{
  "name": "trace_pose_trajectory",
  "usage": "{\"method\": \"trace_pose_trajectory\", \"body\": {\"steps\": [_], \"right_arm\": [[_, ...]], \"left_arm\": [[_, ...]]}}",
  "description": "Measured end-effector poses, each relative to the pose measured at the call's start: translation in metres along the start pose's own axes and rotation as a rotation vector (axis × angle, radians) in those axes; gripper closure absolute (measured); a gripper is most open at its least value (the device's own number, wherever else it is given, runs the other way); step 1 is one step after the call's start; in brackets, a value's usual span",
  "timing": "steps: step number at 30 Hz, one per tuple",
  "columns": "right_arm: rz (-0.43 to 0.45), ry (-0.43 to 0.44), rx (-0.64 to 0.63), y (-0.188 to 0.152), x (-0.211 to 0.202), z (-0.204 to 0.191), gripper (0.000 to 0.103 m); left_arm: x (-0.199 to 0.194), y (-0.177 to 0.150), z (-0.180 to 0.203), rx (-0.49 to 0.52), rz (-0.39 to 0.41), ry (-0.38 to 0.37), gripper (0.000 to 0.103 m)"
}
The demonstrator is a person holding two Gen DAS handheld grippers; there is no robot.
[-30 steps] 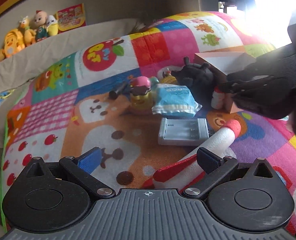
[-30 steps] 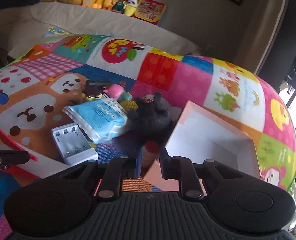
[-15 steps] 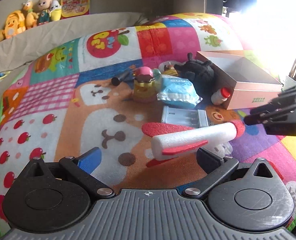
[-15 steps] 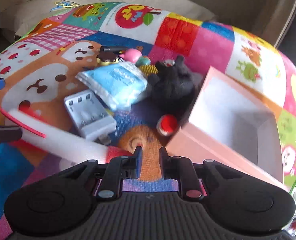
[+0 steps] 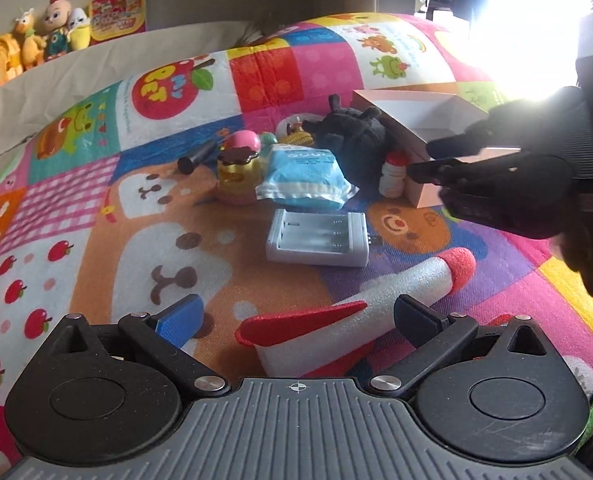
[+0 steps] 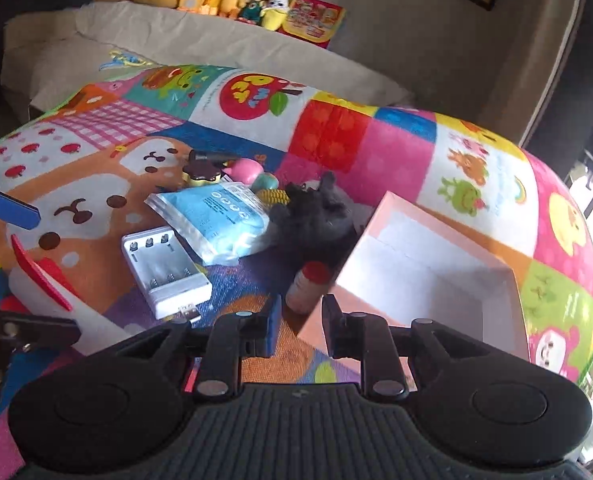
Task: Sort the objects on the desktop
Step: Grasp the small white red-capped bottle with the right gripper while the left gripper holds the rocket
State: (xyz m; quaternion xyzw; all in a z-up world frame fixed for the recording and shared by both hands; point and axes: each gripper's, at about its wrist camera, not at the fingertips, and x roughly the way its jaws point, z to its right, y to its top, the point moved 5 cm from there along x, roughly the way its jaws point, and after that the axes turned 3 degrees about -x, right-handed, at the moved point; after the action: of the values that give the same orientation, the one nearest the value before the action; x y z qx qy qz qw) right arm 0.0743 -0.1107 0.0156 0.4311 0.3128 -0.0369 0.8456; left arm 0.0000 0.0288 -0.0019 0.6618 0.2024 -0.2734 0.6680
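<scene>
Between the wide-spread fingers of the left gripper (image 5: pixel 296 316) lies the foam rocket (image 5: pixel 376 312), unclamped. Beyond, the right gripper (image 6: pixel 298 320), jaws narrowly parted and empty, faces the red-capped bottle (image 6: pixel 308 284) beside the pink box (image 6: pixel 428 276). Advise centring on the bottle before closing.

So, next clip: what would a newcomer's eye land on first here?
Probably the white foam rocket with red fins and nose, lying between the open fingers of the left gripper. Beyond it sits a heap of small items: a white battery charger, a blue packet and a black plush, beside an open pink box on the patchwork mat.
</scene>
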Motion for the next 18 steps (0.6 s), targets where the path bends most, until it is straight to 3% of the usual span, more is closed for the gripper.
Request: {"method": "trace_pose_trajectory", "body": {"steps": [4, 8, 10, 12, 14, 18], "right_arm": [[-0.006, -0.078, -0.199, 0.016, 0.034, -0.018, 0.071], [-0.102, -0.056, -0.227, 0.017, 0.060, -0.019, 0.067], [-0.103, -0.066, -0.245, 0.016, 0.060, -0.021, 0.066], [-0.102, -0.062, -0.223, 0.015, 0.056, -0.021, 0.075], [-0.093, -0.069, -0.216, 0.015, 0.049, -0.020, 0.099], [-0.133, 0.045, -0.143, 0.010, 0.031, -0.018, 0.102]], "left_arm": [[0.000, -0.004, -0.011, -0.021, -0.009, 0.006, 0.000], [0.000, -0.006, -0.020, -0.050, -0.010, 0.003, 0.000], [0.002, -0.007, -0.022, -0.058, -0.012, -0.003, 0.000], [0.002, -0.008, -0.021, -0.063, -0.015, -0.008, 0.000], [0.002, -0.009, -0.020, -0.061, -0.014, -0.015, 0.000], [0.000, -0.009, -0.017, -0.055, -0.009, -0.026, 0.000]]}}
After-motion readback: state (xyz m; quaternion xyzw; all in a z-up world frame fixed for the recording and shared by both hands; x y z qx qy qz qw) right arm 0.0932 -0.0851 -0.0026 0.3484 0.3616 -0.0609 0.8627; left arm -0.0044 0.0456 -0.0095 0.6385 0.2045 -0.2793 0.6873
